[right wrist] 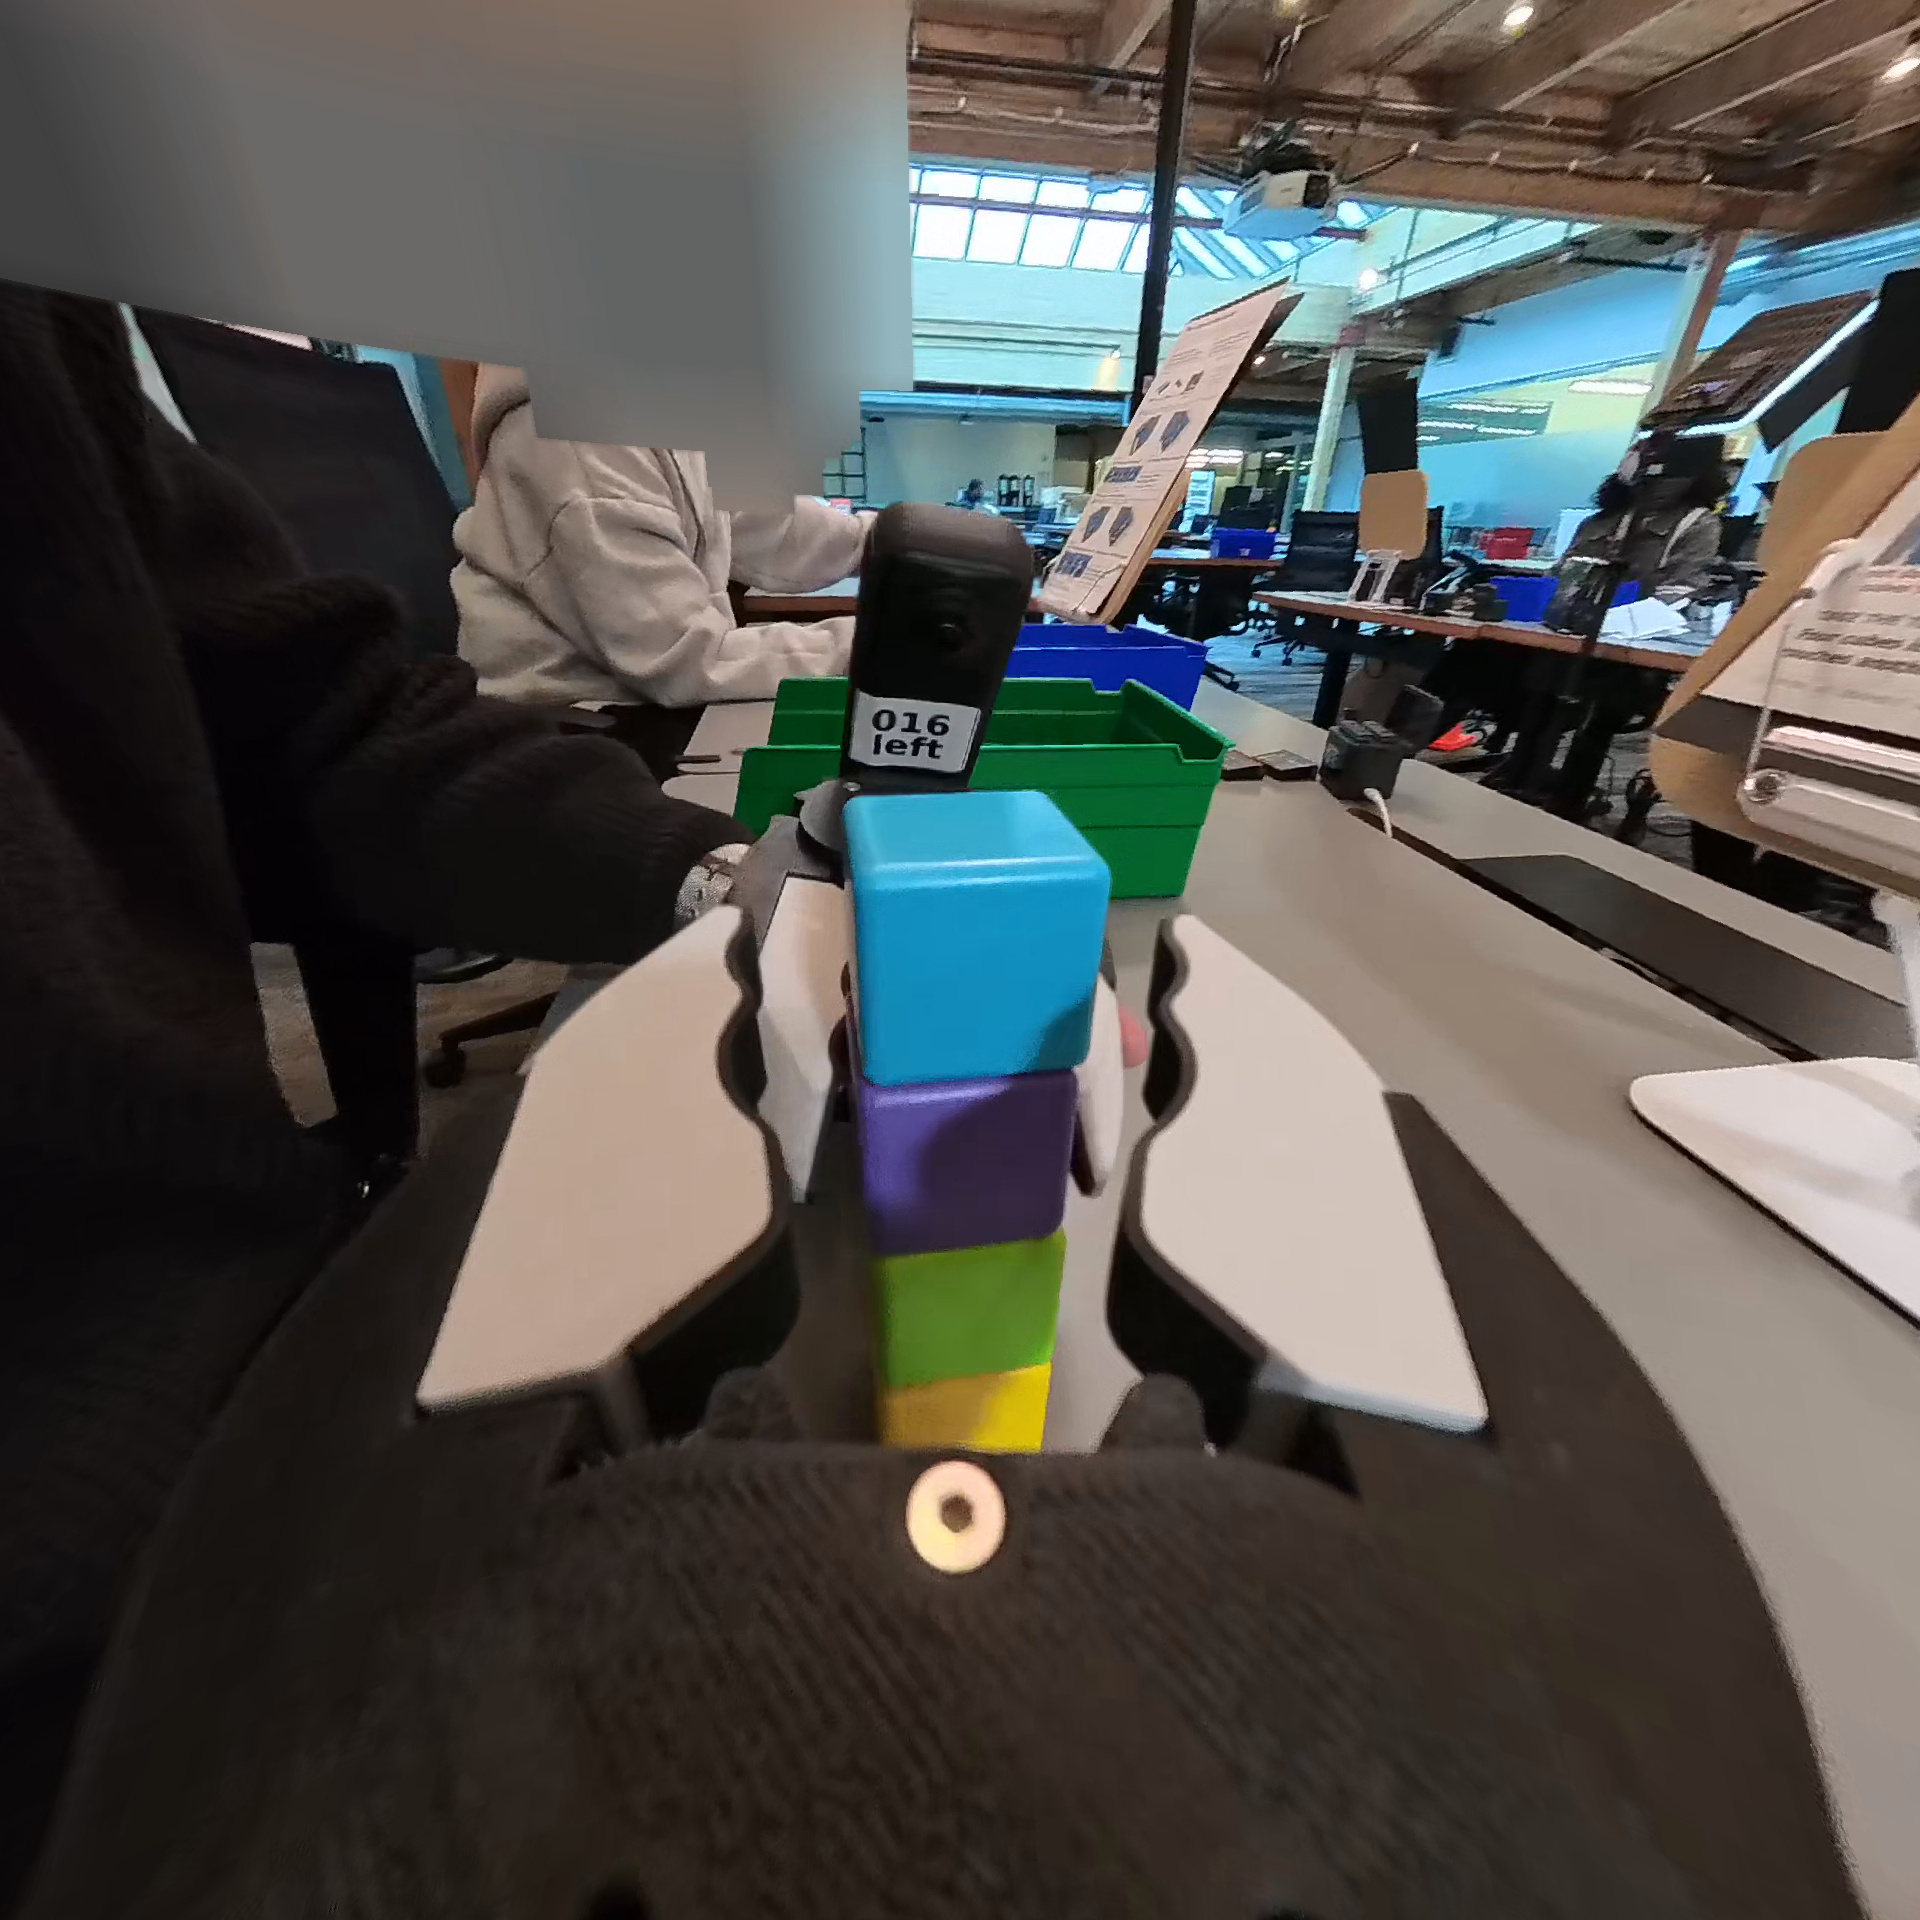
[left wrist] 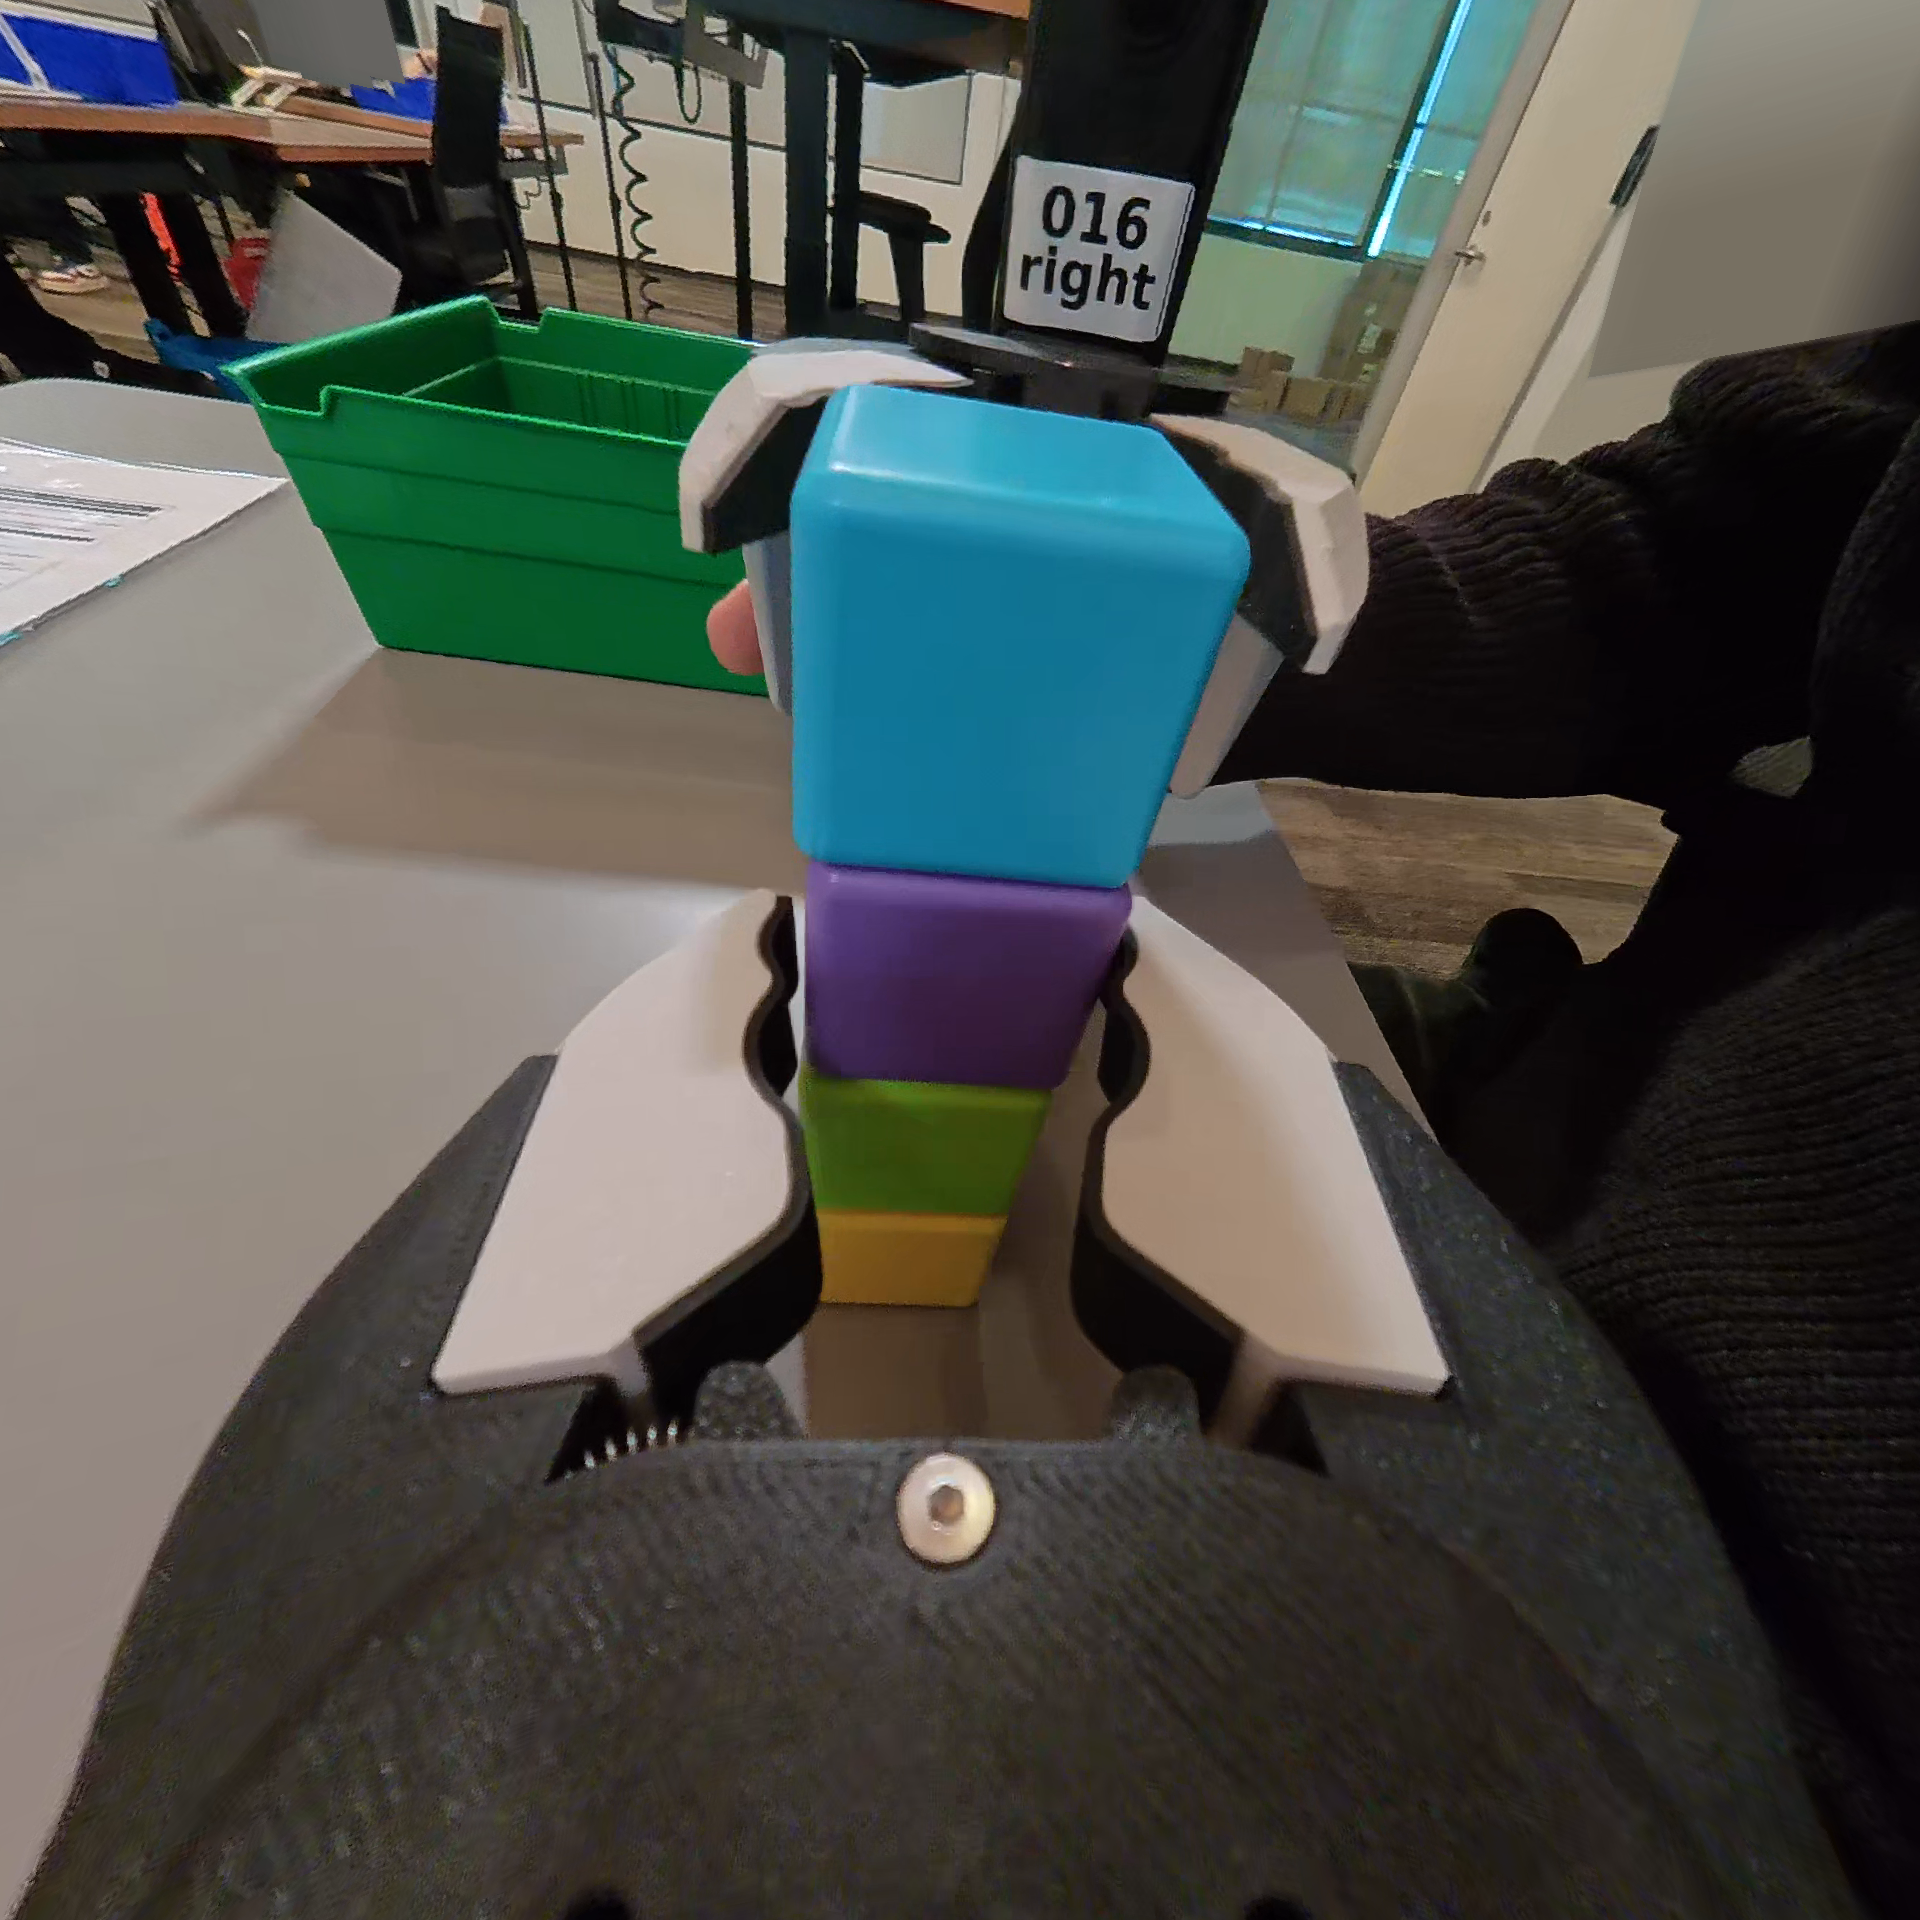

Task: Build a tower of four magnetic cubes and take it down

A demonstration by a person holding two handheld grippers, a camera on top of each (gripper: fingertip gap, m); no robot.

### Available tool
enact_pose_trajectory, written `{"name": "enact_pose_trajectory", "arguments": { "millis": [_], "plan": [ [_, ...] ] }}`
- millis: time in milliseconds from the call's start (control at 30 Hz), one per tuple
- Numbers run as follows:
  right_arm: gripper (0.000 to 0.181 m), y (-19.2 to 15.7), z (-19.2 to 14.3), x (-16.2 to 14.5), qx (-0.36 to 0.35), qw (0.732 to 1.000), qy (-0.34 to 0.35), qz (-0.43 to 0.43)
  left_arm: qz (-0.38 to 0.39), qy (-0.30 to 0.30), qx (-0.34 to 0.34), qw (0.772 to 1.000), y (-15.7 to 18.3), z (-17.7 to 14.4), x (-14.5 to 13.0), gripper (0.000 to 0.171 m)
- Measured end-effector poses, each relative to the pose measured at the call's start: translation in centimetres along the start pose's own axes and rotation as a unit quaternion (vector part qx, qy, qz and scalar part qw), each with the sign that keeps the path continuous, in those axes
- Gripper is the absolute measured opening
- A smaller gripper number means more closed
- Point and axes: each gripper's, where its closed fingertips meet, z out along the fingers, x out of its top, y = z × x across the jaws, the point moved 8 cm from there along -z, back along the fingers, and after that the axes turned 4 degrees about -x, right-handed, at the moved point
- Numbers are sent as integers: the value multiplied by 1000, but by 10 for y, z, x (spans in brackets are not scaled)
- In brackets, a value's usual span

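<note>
A stack of cubes stands on the grey table (left wrist: 312, 935): yellow (left wrist: 909, 1257) at the bottom, then green (left wrist: 920, 1143), purple (left wrist: 956, 977) and blue (left wrist: 997, 644) on top. My left gripper (left wrist: 951, 925) grips the purple cube from both sides. It also shows in the right wrist view (right wrist: 951, 1122), behind the stack. My right gripper (right wrist: 951, 966) is open, its fingers either side of the blue cube (right wrist: 971, 935) with gaps. It faces me in the left wrist view (left wrist: 1013, 582), coming from the far side.
A green bin (left wrist: 499, 540) stands on the table behind the stack, also seen in the right wrist view (right wrist: 1132, 821). Paper sheets (left wrist: 83, 520) lie at the far left. A white board (right wrist: 1787, 1153) and a clipboard stand (right wrist: 1818, 675) are at the right. The table edge (left wrist: 1309, 935) runs close beside the stack. There is about 6 centimetres between the tips of the two grippers.
</note>
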Motion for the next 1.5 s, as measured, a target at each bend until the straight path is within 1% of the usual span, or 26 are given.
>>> {"name": "enact_pose_trajectory", "arguments": {
  "millis": [100, 300, 433, 567, 767, 867, 1000, 1233, 1500],
  "plan": [
    [70, 1, 2, 0, 12, 1000, 1, 5, 7, 1, 3, 1000, 1, -2, 0, 58],
    [69, 3, 5, 3, 22, 1000, -4, 5, 16, 27, -1, 1000, 4, -3, 1, 52],
    [70, 4, 9, 2, 24, 1000, -17, 9, 20, 19, 6, 1000, 4, -3, -1, 52],
    [61, 3, 8, 0, 31, 999, -20, 13, 20, 13, 13, 1000, 3, -4, -1, 53],
    [59, 1, 2, -1, 18, 1000, -16, 15, 16, 14, 26, 999, -2, -14, -1, 54],
    [59, 2, 3, -2, 6, 1000, -18, 17, 12, 20, 16, 1000, -1, -14, 0, 54],
    [60, 3, 4, -1, -5, 1000, -14, 18, 21, 15, 21, 999, 1, -12, 0, 55],
    [55, 3, 4, 0, -8, 1000, -13, 16, 12, 15, 13, 1000, 2, -13, 1, 53],
    [53, 3, 4, 0, -5, 1000, -14, 19, 7, 13, 9, 1000, 2, -14, 1, 55]
  ]
}}
